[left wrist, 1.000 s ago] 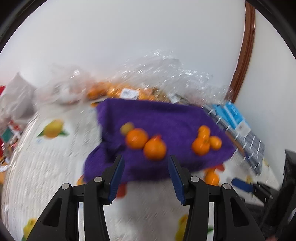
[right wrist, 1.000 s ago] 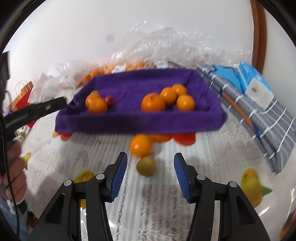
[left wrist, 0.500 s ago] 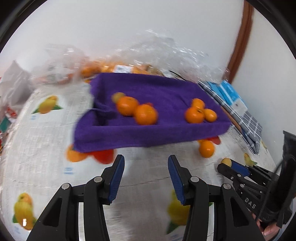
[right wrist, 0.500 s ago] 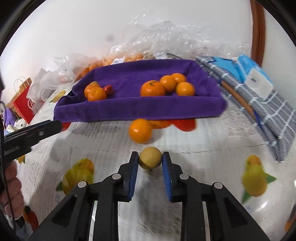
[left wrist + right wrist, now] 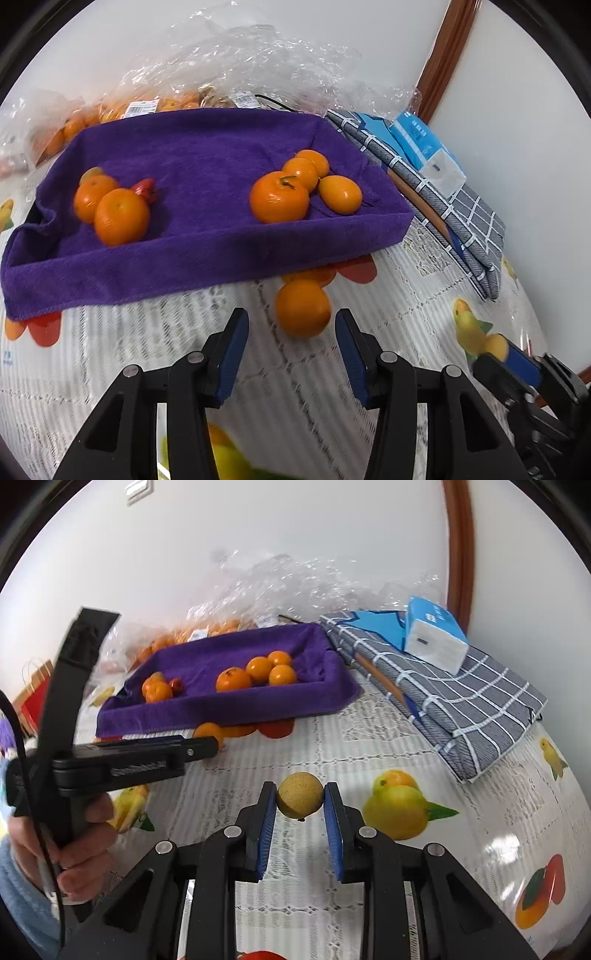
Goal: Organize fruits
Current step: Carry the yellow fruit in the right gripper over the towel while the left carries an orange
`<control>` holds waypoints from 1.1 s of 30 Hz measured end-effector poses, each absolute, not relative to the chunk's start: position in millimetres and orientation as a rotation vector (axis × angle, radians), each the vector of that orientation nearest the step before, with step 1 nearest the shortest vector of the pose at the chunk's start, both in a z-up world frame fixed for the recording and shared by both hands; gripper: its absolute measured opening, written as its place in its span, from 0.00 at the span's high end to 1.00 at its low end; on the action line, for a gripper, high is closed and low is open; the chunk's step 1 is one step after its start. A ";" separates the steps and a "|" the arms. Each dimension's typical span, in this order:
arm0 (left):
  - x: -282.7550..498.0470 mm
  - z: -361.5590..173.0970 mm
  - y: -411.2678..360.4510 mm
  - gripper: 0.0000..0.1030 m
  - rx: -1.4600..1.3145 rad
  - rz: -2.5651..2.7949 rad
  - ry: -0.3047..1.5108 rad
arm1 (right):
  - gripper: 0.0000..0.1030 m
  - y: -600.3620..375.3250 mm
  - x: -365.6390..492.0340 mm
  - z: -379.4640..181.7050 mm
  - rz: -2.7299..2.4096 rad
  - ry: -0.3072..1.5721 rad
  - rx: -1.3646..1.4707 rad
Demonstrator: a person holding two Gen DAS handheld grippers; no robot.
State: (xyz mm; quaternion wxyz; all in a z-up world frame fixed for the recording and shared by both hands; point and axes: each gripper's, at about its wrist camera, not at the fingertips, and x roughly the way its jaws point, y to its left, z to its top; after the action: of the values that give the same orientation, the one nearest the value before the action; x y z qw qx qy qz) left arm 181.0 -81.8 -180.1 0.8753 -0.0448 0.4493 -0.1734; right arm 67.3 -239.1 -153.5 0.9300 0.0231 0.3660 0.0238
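Note:
A loose orange (image 5: 303, 307) lies on the tablecloth just in front of the purple towel-lined tray (image 5: 207, 254). My left gripper (image 5: 291, 334) is open, and the orange sits at its fingertips with gaps on both sides. Inside the tray, two oranges (image 5: 120, 216) and a small red fruit (image 5: 146, 188) lie at the left, and several oranges (image 5: 279, 197) at the right. My right gripper (image 5: 300, 799) is shut on a small round yellow-brown fruit (image 5: 300, 794), held back from the tray (image 5: 229, 709). In the right wrist view a hand (image 5: 85, 834) holds the left gripper side-on.
A folded grey checked cloth (image 5: 461, 709) with a blue tissue pack (image 5: 434, 638) lies right of the tray. Crumpled clear plastic bags (image 5: 236, 66) holding oranges stand behind it against the wall. A red paper bag (image 5: 35, 686) is at the far left. The tablecloth carries printed fruit pictures.
The right gripper closed on the yellow-brown fruit and drew back from the tray with it. The left gripper moved right and nearer, bringing the loose orange between its fingertips.

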 end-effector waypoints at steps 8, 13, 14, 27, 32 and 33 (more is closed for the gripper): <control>185.0 -182.3 -90.0 0.70 -0.083 -0.373 0.905 | 0.75 -247.6 76.5 -155.2 0.053 0.747 0.081; 181.6 -176.2 -84.4 0.70 -0.085 -0.374 0.877 | 0.75 -245.2 84.9 -152.7 0.052 0.743 0.070; 180.3 -172.4 -81.0 0.70 -0.092 -0.371 0.869 | 0.75 -244.4 87.0 -151.7 0.052 0.740 0.070; 207.8 -113.1 -0.8 0.70 -0.177 -0.258 0.761 | 0.75 -235.8 159.3 -118.0 0.067 0.695 0.040; 243.3 -117.8 11.9 0.70 -0.197 -0.208 0.768 | 0.75 -236.6 205.9 -112.0 0.061 0.697 0.065; 251.0 -121.1 11.1 0.70 -0.198 -0.204 0.767 | 0.75 -236.4 214.5 -112.0 0.055 0.697 0.064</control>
State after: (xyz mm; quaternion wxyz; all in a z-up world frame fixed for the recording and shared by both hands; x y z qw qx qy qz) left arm 251.0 11.1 -121.1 0.9174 -0.0963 0.3731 -0.0993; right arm 214.5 -236.4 -112.0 0.9389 0.0314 0.3416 0.0271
